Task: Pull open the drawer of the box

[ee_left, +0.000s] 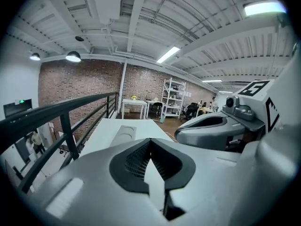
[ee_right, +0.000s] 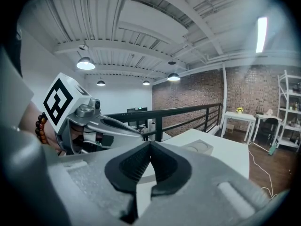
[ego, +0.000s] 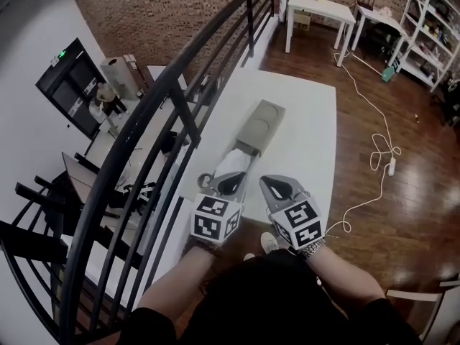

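The left tool (ego: 228, 184) and right tool (ego: 277, 190) hang closed and empty near the grey box (ego: 263, 121) mid-counter (ego: 310, 139), which looks light and stiff, its drawer (ego: 232, 165) best gripped at the near edge

railing (ego: 165, 92) fences the table (ego: 309, 135) leftward; right of the box (ego: 262, 124) (bare top) seems open.

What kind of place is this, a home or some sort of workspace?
Probably a loft-style workspace on a mezzanine: there is a bare brick wall, a black railing overlooking desks on a lower level, and open white shelving along the far side.
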A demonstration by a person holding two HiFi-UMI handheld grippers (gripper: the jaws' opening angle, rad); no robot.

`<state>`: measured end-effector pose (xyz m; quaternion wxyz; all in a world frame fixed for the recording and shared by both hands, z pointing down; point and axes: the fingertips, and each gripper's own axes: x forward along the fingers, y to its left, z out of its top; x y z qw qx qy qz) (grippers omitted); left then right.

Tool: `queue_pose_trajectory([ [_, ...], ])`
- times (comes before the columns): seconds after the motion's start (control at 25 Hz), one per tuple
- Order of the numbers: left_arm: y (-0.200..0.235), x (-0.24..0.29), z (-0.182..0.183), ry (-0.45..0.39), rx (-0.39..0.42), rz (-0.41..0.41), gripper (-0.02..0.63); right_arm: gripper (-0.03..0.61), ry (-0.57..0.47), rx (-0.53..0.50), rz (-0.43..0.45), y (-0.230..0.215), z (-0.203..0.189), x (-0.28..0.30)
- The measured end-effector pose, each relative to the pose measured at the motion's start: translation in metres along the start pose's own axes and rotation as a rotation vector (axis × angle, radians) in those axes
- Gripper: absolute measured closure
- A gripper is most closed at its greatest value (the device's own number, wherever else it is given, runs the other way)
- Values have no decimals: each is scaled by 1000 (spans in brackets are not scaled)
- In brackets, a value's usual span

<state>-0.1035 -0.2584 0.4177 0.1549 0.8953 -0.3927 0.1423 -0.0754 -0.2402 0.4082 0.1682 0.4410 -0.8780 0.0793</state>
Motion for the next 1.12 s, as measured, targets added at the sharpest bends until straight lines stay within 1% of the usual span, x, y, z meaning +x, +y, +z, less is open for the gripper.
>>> queue_pose_trajectory([
  [0.28,-12,1,11,-12,34,6,597,586,-6,0,14,-9,7,0],
  [0.72,-22,12,12,-14,-5,73,597,586,-8,-27,77,-23,7,-8],
  [1.12,-38,21,12,-8,2,101,597,586,-18,-37,101,-36,5,-21],
])
